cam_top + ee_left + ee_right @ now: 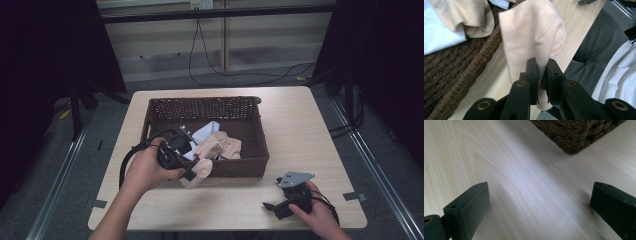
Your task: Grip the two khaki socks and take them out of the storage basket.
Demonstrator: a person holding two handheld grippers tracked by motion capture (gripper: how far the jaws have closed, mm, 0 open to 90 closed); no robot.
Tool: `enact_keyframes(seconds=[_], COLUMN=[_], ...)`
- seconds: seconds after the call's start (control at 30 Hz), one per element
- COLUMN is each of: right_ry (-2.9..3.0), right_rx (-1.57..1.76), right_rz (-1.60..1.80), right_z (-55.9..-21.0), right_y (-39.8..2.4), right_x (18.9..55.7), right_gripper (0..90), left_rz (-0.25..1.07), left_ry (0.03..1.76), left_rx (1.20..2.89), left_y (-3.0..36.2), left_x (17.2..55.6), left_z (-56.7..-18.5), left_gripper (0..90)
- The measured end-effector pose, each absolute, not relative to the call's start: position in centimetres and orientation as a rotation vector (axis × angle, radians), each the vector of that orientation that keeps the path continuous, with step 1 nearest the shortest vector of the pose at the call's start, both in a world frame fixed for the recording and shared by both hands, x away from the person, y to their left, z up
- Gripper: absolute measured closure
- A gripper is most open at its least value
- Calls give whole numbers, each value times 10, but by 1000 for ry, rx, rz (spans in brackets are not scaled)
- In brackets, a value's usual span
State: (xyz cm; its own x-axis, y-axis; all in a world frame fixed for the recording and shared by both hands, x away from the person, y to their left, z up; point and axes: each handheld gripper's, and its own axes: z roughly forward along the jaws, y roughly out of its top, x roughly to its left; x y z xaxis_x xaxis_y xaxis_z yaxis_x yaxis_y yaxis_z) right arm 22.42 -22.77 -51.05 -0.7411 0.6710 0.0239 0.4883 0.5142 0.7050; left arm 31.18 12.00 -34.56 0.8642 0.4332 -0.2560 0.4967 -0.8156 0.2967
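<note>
Peach sock | L claw clamped on it | R claw wide apart, on table

One basket sits on one table. There are two grippers: the left and the right. One peach sock hangs at the basket's near wall; inside lie perhaps two more peach pieces and one white cloth.

A pale peach sock hangs beside a dark brown woven basket. White cloth lies inside it. The surface is light wood grain.
</note>
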Motion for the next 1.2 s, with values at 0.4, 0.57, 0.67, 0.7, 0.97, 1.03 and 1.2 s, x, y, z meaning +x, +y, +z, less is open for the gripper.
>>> enact_keyframes(seconds=[0.4, 0.57, 0.67, 0.7, 0.97, 1.03, 1.2], right_ry=[2505, 2505, 2503, 2503, 2503, 2502, 2503], right_rx=[978, 978, 982, 981, 979, 977, 979], right_rz=[1047, 1048, 1049, 1049, 1050, 1050, 1051], right_z=[-511, -511, -511, -511, -511, -511, -511], right_y=[-228, -228, -228, -228, -228, -228, -228], right_x=[224, 224, 224, 224, 224, 224, 224], right_gripper=[21, 21, 21, 21, 21, 21, 21], left_rz=[-254, -190, -164, -159, -79, -64, -36], left_ry=[645, 674, 686, 694, 734, 741, 760], left_rx=[2692, 2657, 2661, 2661, 2634, 2639, 2646], left_y=[110, 109, 107, 106, 97, 95, 88], left_x=[308, 317, 329, 333, 363, 370, 384], left_z=[-361, -341, -333, -331, -329, -332, -341], left_gripper=[460, 340, 276, 268, 209, 194, 188])
